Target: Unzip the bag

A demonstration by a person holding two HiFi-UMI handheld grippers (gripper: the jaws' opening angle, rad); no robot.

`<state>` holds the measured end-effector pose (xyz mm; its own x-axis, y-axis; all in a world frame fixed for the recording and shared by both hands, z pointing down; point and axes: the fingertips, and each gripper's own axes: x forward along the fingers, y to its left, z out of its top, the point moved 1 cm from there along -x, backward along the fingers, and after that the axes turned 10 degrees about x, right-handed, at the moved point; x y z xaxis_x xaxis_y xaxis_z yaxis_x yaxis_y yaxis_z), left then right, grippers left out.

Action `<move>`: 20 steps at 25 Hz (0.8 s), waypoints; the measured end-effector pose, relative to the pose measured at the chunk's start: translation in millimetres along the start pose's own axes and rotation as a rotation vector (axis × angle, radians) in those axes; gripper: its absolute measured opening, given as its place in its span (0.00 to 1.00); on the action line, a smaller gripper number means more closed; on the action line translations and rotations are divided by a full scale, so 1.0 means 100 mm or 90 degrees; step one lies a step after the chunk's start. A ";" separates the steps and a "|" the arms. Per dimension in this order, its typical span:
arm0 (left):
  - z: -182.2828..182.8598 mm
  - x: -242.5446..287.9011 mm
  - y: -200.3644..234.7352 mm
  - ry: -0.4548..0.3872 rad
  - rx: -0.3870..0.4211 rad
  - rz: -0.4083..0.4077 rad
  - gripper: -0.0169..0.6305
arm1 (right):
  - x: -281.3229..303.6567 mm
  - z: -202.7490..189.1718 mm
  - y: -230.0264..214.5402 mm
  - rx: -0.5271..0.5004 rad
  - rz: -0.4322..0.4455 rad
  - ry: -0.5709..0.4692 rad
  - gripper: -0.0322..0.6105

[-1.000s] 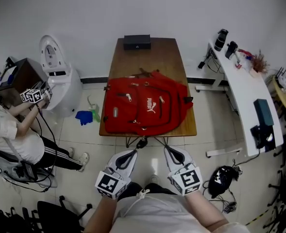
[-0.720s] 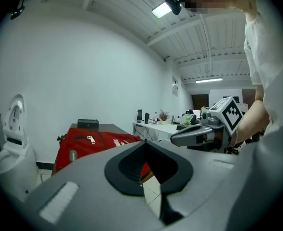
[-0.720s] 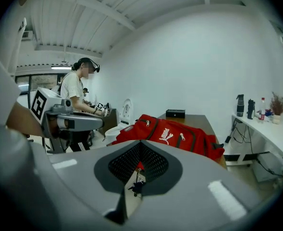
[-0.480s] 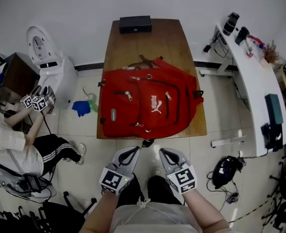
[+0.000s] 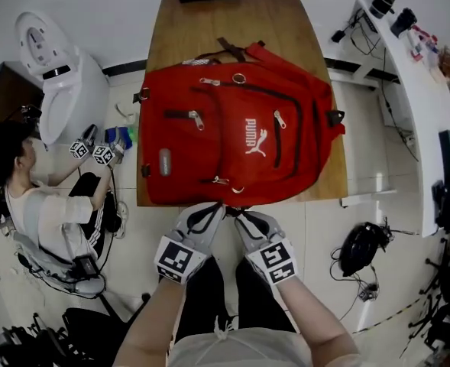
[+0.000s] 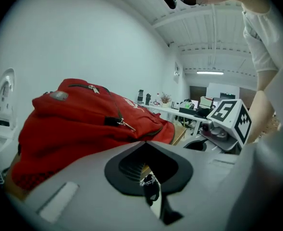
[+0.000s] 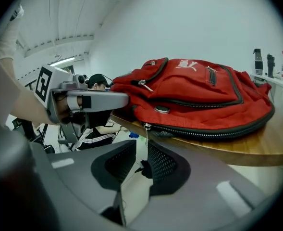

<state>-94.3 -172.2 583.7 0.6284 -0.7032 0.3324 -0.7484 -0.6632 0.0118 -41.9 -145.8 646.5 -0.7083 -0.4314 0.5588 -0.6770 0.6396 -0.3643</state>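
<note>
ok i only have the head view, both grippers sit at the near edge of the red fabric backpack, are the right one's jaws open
observer: yes, the right gripper shows its jaws slightly apart in its own view
operator: anything between them
observer: a thin pale zipper pull hangs from the red fabric backpack at the gap between the tips, not gripped
operator: and the left
observer: the left gripper has its jaw tips together
</note>
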 end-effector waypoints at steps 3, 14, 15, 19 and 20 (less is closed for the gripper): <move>-0.09 0.07 0.04 0.000 0.002 -0.006 0.04 | 0.14 -0.03 -0.02 0.029 0.006 -0.008 0.16; -0.17 0.14 0.07 0.035 -0.018 -0.009 0.04 | 0.20 0.03 -0.07 0.084 -0.013 -0.014 0.07; -0.17 0.14 0.07 0.038 -0.023 -0.007 0.04 | 0.19 0.02 -0.07 0.084 -0.018 -0.012 0.07; -0.13 0.13 0.04 0.046 -0.024 -0.008 0.04 | 0.12 0.01 -0.07 0.071 -0.021 0.005 0.06; -0.12 0.13 0.02 0.044 -0.028 -0.009 0.04 | 0.10 0.02 -0.07 0.065 -0.014 0.011 0.06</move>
<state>-90.0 -179.7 599.2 0.6237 -0.6739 0.3961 -0.7493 -0.6597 0.0574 -44.6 -155.9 652.9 -0.6895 -0.4331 0.5806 -0.7104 0.5607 -0.4253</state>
